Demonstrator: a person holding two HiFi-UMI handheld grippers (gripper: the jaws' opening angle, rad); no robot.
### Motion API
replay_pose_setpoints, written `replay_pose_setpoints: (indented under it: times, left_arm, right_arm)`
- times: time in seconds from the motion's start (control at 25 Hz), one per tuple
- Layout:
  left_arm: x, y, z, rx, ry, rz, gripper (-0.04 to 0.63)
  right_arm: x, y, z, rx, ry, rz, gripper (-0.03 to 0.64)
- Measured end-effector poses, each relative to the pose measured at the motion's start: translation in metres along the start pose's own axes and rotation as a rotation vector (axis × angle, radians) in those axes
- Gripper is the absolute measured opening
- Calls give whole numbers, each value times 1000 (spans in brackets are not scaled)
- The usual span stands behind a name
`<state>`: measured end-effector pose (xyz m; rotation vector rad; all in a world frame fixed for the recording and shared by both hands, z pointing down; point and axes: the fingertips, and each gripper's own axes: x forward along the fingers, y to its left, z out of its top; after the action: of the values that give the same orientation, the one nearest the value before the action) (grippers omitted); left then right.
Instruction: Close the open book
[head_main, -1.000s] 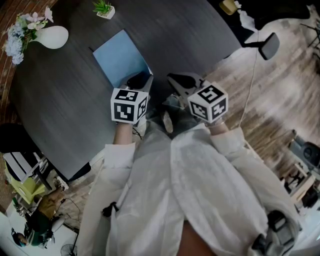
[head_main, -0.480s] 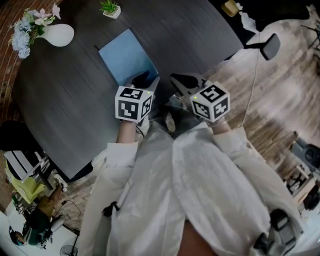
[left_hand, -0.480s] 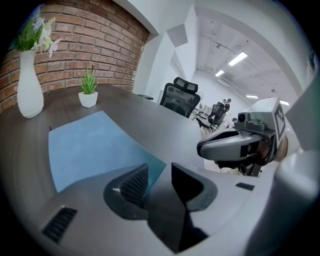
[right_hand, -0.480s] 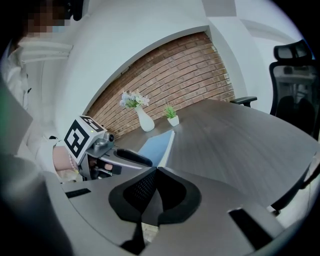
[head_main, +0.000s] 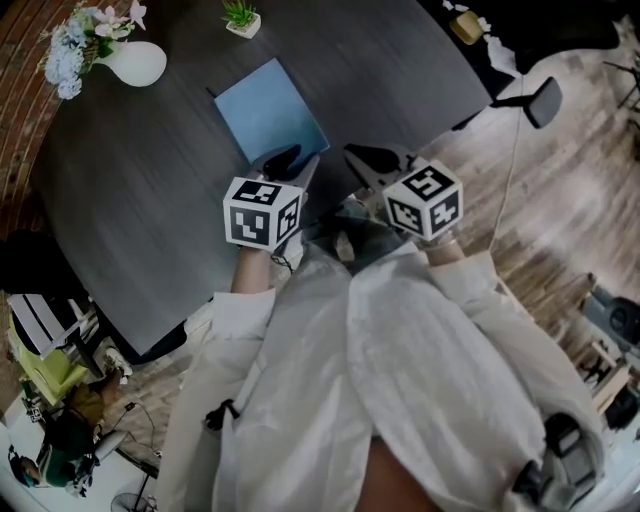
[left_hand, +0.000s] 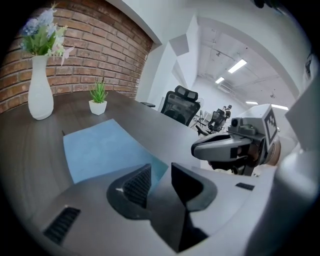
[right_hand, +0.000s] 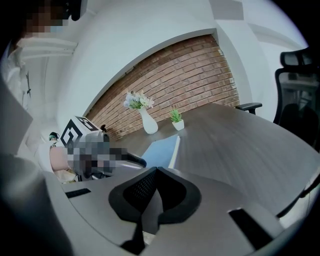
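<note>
**Book shut and lying flat; grippers clear of it**

Book (head_main: 272, 108) lies at upper centre of the head view, blue cover up and flat on the dark table (head_main: 150, 200). In the right gripper view its pale page edge shows under the cover, so you can take it as closed. Judged from that, the closing step looks done and you are at the let-go.

Your left gripper (head_main: 285, 160) sits just below the book's near edge. Its jaws have just been opening and now stand apart with nothing between them; past their tips you see only the blue cover. Your right gripper (head_main: 372, 158) hangs to the right of the book, over bare table, jaws pressed together and empty.

Next move, if any, asks little of you. Lift both grippers back without brushing the near corner, and check that the cover does not spring up.

Against the view a second ago, the whole table has slid rightward in the frame. The white vase (head_main: 140, 62) and the small potted plant (head_main: 242, 18) at upper left have shifted with the book. Your left gripper's tip, then over the book's near corner, now sits a little further from that corner. The book lies as flat as before.
</note>
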<state>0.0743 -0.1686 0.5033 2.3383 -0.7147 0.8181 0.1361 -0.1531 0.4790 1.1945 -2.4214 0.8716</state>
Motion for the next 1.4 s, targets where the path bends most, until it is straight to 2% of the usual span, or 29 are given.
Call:
replay_pose_setpoints:
  times: [0.24,0.64,0.96,1.4]
  left_arm:
    - [-23,-2,13,-14,-80,-26,123]
    - [-64,-5,27,-3,-185,-26,20]
    - [-97,-4,35,-42,-325,-8,15]
    - [-137,7,38,-88,-416,23,8]
  right_arm:
    - [0,13,15,-31,-16,10,6]
    - [5,43,44,-95,-53,56,6]
    - [12,76,68,-160,-90,113,6]
    - [20,112,96,-224,-142,151,6]
